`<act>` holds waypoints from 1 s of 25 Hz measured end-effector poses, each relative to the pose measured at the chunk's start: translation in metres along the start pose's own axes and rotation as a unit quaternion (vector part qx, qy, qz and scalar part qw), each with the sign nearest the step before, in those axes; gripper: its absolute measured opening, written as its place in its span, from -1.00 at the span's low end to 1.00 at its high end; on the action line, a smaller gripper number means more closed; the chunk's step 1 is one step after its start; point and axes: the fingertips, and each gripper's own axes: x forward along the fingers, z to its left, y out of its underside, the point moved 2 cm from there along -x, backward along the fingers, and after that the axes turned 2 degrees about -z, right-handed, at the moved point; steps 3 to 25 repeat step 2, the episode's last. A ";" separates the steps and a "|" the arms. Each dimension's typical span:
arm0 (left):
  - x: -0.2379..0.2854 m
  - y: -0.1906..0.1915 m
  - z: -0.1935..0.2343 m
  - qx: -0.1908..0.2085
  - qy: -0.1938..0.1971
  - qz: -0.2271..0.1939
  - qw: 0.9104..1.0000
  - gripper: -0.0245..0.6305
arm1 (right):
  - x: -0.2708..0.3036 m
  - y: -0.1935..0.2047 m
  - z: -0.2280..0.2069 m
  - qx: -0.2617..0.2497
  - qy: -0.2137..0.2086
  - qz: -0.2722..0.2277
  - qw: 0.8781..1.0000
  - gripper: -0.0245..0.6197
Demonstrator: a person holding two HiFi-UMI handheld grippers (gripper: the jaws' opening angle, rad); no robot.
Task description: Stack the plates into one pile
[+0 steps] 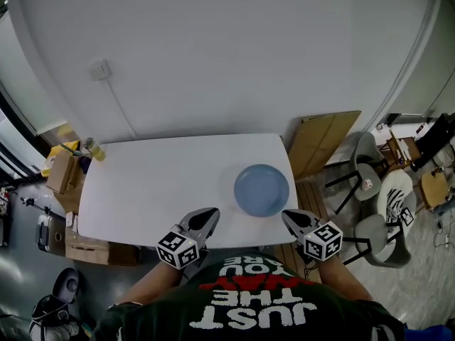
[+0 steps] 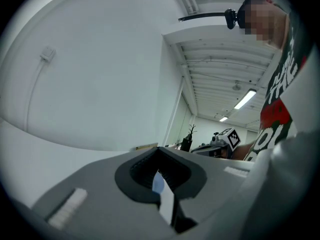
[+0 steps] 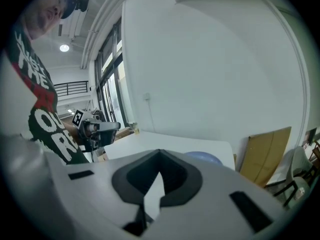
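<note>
One plate (image 1: pixel 261 189) ahead, nearer R jaws

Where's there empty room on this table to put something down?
The left and middle of the white table are bare, from the small bottle at the far left corner across to the blue plate. The strip behind the plate is free too. It is crowded only at the front, where the left gripper and right gripper flank the plate.

Lighting: bright, even, indoor; ceiling strip lights (image 2: pixel 245 99) glow overhead. Shadows: soft, faint. Distortion: strong fisheye bending, dark rounded corners in both gripper views. Focus: close foreground soft.
</note>
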 end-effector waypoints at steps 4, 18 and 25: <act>0.000 0.001 -0.001 0.000 0.000 0.001 1.000 -0.90 | -0.001 0.002 0.000 -0.001 0.000 0.003 1.000 -0.91; 0.000 0.001 -0.001 0.000 0.000 0.001 1.000 -0.90 | -0.001 0.002 0.000 -0.001 0.000 0.003 1.000 -0.91; 0.000 0.001 -0.001 0.000 0.000 0.001 1.000 -0.90 | -0.001 0.002 0.000 -0.001 0.000 0.003 1.000 -0.91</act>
